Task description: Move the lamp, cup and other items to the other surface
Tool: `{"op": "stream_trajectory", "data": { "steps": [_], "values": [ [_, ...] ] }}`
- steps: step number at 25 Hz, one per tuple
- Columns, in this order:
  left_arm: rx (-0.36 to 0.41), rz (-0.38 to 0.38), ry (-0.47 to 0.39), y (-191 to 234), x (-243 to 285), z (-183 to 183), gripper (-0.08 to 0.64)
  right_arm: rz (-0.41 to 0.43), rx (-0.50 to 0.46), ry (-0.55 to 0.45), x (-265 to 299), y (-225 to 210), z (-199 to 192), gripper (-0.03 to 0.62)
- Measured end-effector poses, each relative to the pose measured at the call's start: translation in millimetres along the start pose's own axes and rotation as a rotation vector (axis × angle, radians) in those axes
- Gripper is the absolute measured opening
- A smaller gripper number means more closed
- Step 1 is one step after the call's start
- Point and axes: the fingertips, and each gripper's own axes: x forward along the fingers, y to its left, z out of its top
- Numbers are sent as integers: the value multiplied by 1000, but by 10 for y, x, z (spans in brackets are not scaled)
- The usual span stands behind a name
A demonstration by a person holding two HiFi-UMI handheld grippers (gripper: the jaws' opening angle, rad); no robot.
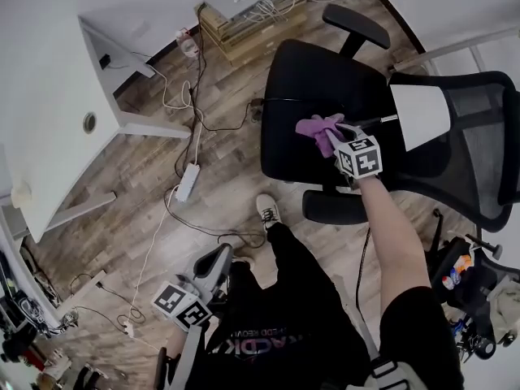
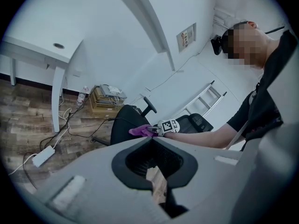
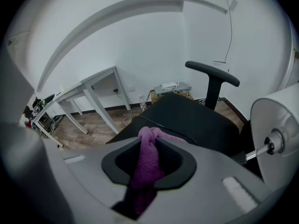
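Spreading under everything in the head view is a wood-plank floor (image 1: 138, 210), with a white desk (image 1: 49, 96) along its left side. A black office chair (image 1: 309, 80) stands at the upper right, its mesh backrest (image 1: 479, 161) on the right and one armrest near the person's leg. The person's arm reaches from the lower right out over the chair seat. A low stack of boxes (image 1: 244, 31) with a white device and loose cables on top sits by the far wall beyond the chair. The lamp (image 1: 421, 116) lies on its side on the chair against the backrest, its white shade toward the right and its thin metal stem pointing left toward the right gripper (image 1: 337, 133). That gripper hangs just above the seat beside the stem, its jaws clamped narrowly on a purple cloth (image 1: 319, 130), which bunches out past the tips and trails back between the pads in the right gripper view. The left gripper (image 1: 219, 257) is low beside the person's leg, well apart from the chair, its jaw tips drawn together with nothing between them. A white power strip (image 1: 188, 182) lies on the floor among cables between desk and chair.
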Motion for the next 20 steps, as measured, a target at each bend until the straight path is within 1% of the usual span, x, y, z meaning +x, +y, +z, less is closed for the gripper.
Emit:
{"op": "stream_trajectory", "data": {
  "steps": [5,12,16,18,20],
  "values": [
    [-34,36,-16,75,-59,-40,3,-3,-10,125,328,-58,-276,69],
    [-71,70,-28,176,-112,-147,3,-10,-16,220,531,-82,-506,77],
    [-74,70,-38,162,-135,-172,3,-30,-26,243,519,-126,-511,109],
    [-75,70,-51,162,-179,-174,3,-21,-27,250,491,-119,-541,149],
    [-74,69,-66,160,-230,-164,3,-19,-36,250,428,-121,-533,161]
  ]
}}
